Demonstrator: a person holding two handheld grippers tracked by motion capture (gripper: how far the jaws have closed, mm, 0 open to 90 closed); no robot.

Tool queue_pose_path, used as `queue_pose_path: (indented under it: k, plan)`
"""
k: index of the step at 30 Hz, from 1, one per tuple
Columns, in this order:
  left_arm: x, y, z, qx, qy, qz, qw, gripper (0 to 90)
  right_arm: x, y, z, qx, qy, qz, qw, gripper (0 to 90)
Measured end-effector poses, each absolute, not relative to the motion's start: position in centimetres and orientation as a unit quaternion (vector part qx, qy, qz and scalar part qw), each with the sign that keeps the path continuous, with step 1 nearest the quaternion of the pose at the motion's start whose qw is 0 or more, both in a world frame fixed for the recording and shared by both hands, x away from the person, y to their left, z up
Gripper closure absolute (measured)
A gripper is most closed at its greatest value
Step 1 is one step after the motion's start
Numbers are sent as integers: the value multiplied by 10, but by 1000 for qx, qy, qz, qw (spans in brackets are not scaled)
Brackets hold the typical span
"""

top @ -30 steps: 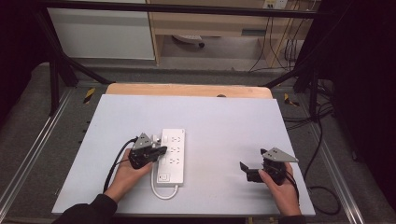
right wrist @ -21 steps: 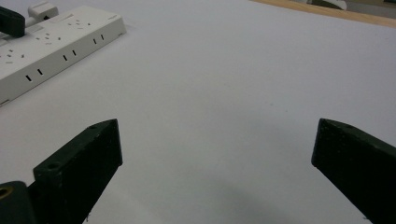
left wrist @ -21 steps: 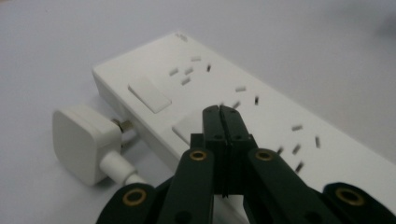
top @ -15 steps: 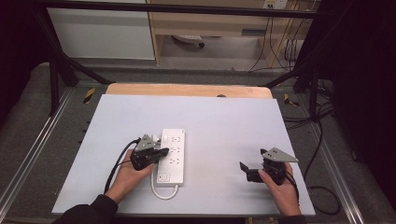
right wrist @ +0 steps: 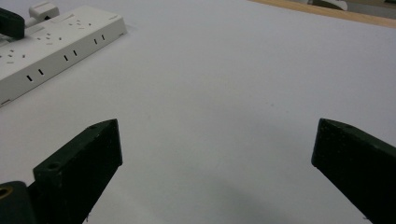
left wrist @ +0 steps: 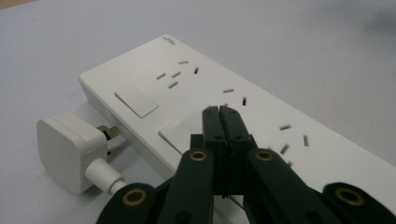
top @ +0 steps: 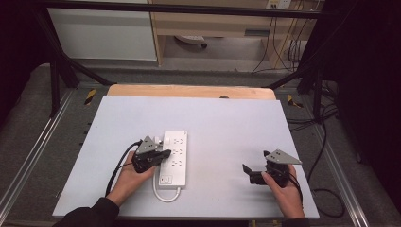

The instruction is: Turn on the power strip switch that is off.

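Note:
A white power strip (top: pixel 175 158) lies flat on the table, its short white cord (top: pixel 165 195) looping at the near end. A white plug (left wrist: pixel 65 149) sits at the strip's side with its metal prongs partly showing. My left gripper (left wrist: pixel 219 112) is shut with nothing between its jaws, and its tips hover over the strip's top face between the sockets (top: pixel 161 155). My right gripper (top: pixel 251 174) rests near the table's front right, far from the strip. It is open, its jaws (right wrist: pixel 217 133) spread wide over bare table. The strip (right wrist: pixel 56 42) is far off at the upper left of the right gripper view.
The pale grey table top (top: pixel 227 123) sits on a wooden board (top: pixel 189 91). Black cables (top: pixel 120 165) trail from the left gripper toward the person's arm. Dark frame posts and floor cables surround the table.
The left gripper has edged slightly over the power strip. The right gripper and the strip have not moved.

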State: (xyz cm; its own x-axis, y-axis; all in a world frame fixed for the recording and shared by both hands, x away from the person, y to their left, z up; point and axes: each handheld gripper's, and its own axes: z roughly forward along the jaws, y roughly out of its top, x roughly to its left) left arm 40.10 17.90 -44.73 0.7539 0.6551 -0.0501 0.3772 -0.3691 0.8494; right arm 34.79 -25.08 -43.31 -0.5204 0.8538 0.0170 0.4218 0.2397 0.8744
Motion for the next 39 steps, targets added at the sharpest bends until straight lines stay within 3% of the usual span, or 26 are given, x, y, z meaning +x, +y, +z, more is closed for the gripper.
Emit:
queue_pose_path:
  k: [21,39]
  plan:
    - [399,182,-441,800,320,140,488,877,348,-251,-434,425,750,444,242,23]
    - [396,185,-432,783,331,143,507,694,348,-251,-434,426,750,445,242,22]
